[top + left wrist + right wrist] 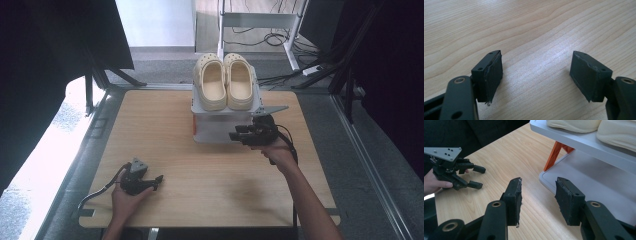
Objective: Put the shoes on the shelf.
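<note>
Cream shoes sit on a grey rack; the open right claw should go in slowly, while the open left claw waits.

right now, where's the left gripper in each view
High view: the left gripper is low on the left, held in a hand, resting on the table.
Left gripper view: its own fingers rise from the bottom corners, set wide apart over bare wood.
Right gripper view: it sits at the upper left, fingers pointing right.
Shared landmark: the wooden table.
</note>
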{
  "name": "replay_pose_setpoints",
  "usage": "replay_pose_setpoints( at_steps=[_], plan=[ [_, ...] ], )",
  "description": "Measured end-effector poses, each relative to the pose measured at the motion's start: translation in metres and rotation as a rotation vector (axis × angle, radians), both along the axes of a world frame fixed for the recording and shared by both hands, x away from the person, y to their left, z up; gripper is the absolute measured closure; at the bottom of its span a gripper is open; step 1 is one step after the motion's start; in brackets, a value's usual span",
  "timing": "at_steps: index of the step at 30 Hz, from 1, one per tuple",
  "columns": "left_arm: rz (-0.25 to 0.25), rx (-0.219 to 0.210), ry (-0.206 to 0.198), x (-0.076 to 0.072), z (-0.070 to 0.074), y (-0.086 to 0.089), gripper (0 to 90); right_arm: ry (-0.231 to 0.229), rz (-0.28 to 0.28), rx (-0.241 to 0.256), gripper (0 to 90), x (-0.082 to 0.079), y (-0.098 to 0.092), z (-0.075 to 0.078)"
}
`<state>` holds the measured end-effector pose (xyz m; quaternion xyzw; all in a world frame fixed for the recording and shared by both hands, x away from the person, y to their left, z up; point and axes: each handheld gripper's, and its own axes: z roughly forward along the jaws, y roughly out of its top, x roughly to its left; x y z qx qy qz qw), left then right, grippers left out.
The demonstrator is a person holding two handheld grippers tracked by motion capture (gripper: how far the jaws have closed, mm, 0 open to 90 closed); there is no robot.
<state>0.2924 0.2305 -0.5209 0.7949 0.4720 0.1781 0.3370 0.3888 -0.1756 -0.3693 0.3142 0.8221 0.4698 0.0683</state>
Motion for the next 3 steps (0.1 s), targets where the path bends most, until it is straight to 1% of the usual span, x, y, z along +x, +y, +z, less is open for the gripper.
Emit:
replay_pose_setpoints(
  at_steps=[3],
  plan=[
    [0.000, 0.000, 0.000, 0.0000, 0.0000, 0.0000, 26.6, -0.012, 0.001, -0.002, 54.9, -0.0013, 0.0014, -0.0006]
  ],
)
